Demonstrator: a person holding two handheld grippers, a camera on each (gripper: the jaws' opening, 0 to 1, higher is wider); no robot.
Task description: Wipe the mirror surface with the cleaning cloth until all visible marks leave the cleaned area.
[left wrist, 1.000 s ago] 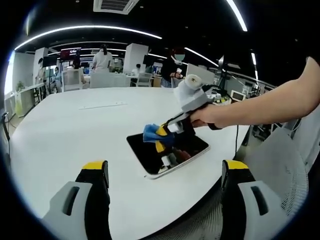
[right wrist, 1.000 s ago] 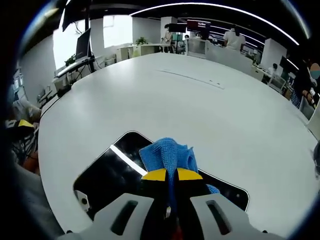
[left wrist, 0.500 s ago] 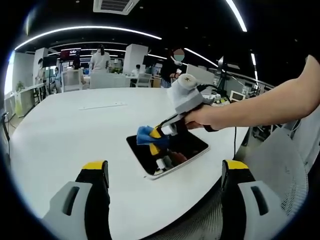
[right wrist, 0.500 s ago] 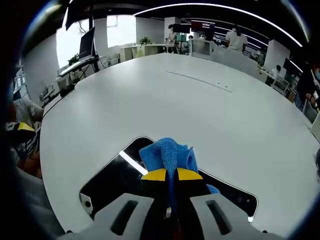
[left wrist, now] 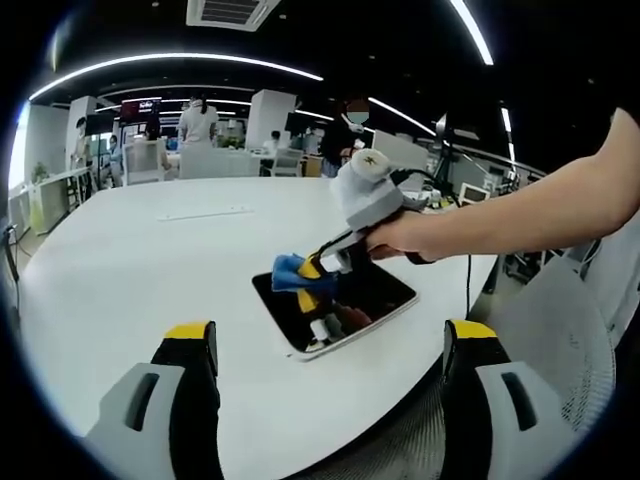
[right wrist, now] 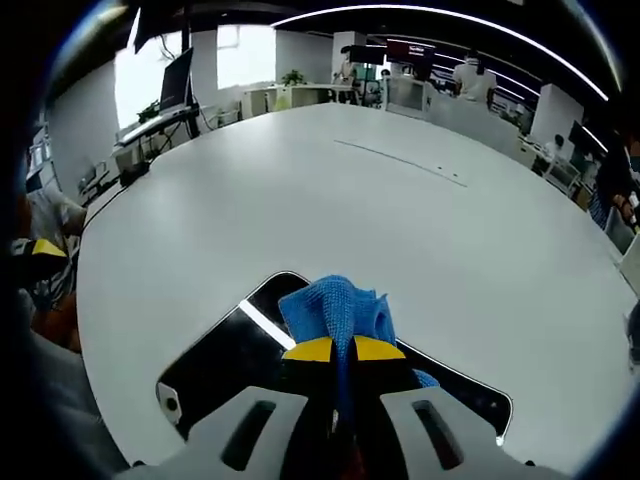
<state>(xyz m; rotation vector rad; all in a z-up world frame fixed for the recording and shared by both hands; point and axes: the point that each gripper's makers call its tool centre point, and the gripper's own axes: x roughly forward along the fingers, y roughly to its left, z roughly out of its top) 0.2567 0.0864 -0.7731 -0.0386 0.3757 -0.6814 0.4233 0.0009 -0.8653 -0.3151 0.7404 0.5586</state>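
A dark rectangular mirror (left wrist: pixel 350 312) (right wrist: pixel 215 360) with rounded corners lies flat on the white table (left wrist: pixel 130 270), near its front edge. My right gripper (right wrist: pixel 338 350) is shut on a blue cleaning cloth (right wrist: pixel 335 310) and holds it over the mirror's far part. In the left gripper view that same gripper (left wrist: pixel 318 268) comes in from the right, held by a person's hand (left wrist: pixel 400 235), with the blue cloth (left wrist: pixel 288 272) at the mirror's far left corner. My left gripper (left wrist: pixel 330 345) stands open near the table's edge, short of the mirror, with nothing between its fingers.
The white table (right wrist: pixel 400 210) stretches wide beyond the mirror. A thin strip (left wrist: pixel 205 211) lies far back on it. A mesh chair (left wrist: pixel 560 350) stands at the right. Desks, monitors and people (left wrist: pixel 197 122) fill the office behind.
The right gripper has carried the cloth a little leftward across the mirror, from its middle to the far left corner. The left gripper has stayed still and open.
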